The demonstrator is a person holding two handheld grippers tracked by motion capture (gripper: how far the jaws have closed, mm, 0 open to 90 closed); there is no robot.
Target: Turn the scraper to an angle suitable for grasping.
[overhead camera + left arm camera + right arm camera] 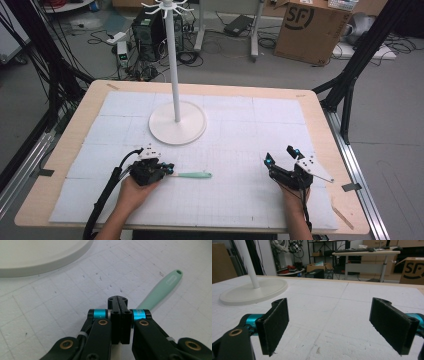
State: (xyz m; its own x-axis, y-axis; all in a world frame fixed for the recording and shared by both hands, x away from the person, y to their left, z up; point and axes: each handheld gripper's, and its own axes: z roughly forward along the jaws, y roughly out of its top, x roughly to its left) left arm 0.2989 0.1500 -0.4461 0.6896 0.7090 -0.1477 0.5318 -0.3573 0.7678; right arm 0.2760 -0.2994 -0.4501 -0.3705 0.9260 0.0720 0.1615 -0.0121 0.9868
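Resting low on the white gridded mat (240, 130), my two grippers, entered in order.

Item one: my left gripper (167, 169), at the near left of the table. Jaws pressed together, pad against pad, with no gap between them in the left gripper view (119, 302). Whether they pinch anything I cannot tell.

Item two: mint-green handle (192, 175), a slim utensil lying flat on the mat. In the high view it runs rightward from my left gripper's tips; in the left gripper view (162, 290) it emerges from behind my closed jaws and slants away to the upper right, its far end pierced by a small hanging hole. Its near end is hidden behind the jaws.

Item three: my right gripper (281, 155), at the near right, well apart from the handle. Jaws spread wide (329, 325), bare mat between the two black pads, gripping nothing.

Item four: white stand (176, 75), a tall pole on a round base, placed beyond my left gripper toward the table's middle.
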